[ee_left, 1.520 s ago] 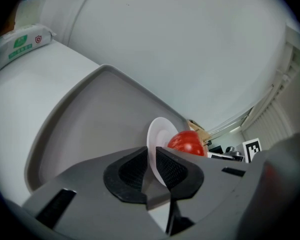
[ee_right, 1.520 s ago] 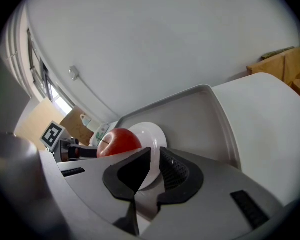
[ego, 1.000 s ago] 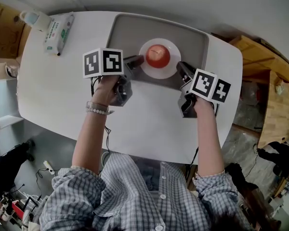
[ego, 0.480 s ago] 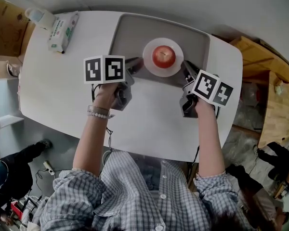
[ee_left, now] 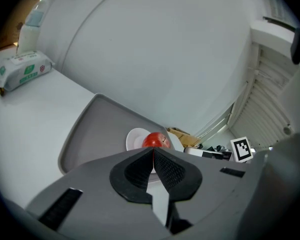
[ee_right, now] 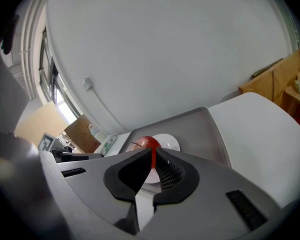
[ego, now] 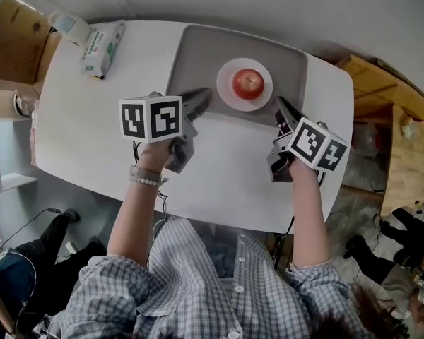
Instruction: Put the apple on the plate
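Red apple (ego: 248, 82) parked on the plate (ego: 226, 92), inside the tray (ego: 198, 51).
Left gripper (ego: 201, 97) at the plate's 8 o'clock, right gripper (ego: 280, 104) at 4, both pinched closed on nothing.

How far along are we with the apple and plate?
Done: the apple sits on the white plate in the grey tray. In hand: nothing; left hand-held gripper and right hand-held gripper are both shut and empty, apart from the plate. Left: nothing visible.
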